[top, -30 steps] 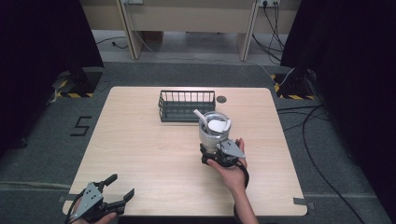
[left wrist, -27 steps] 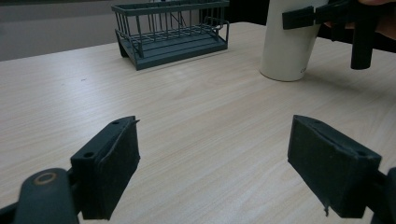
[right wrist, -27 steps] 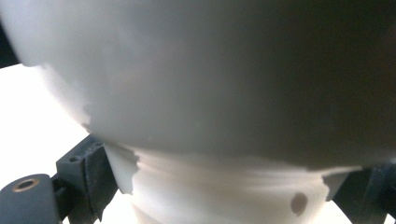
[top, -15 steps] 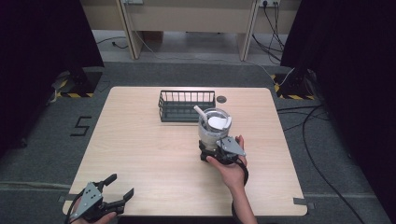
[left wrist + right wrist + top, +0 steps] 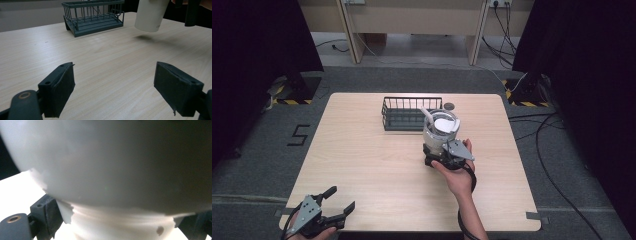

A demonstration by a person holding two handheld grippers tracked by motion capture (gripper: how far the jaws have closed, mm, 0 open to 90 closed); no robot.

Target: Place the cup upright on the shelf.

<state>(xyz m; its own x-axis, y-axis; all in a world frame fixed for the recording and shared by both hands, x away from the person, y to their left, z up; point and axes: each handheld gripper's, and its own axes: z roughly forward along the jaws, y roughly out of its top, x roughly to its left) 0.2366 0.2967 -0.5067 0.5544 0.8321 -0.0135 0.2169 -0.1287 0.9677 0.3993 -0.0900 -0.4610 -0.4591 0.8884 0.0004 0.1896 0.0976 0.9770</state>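
High view is showing the right gripper (image 5: pixel 443 156) clamping a white paper cup (image 5: pixel 440 129) near its base and carrying it clear of the table (image 5: pixel 362 150), just in front of the wire basket (image 5: pixel 411 113); holding it low is probably keeping the cup upright, with something white sitting inside. The right forearm is reaching straight forward, wrist level. The left gripper (image 5: pixel 332 207) is resting well short of the basket at the table's near edge, jaws spread wide and gripping nothing.
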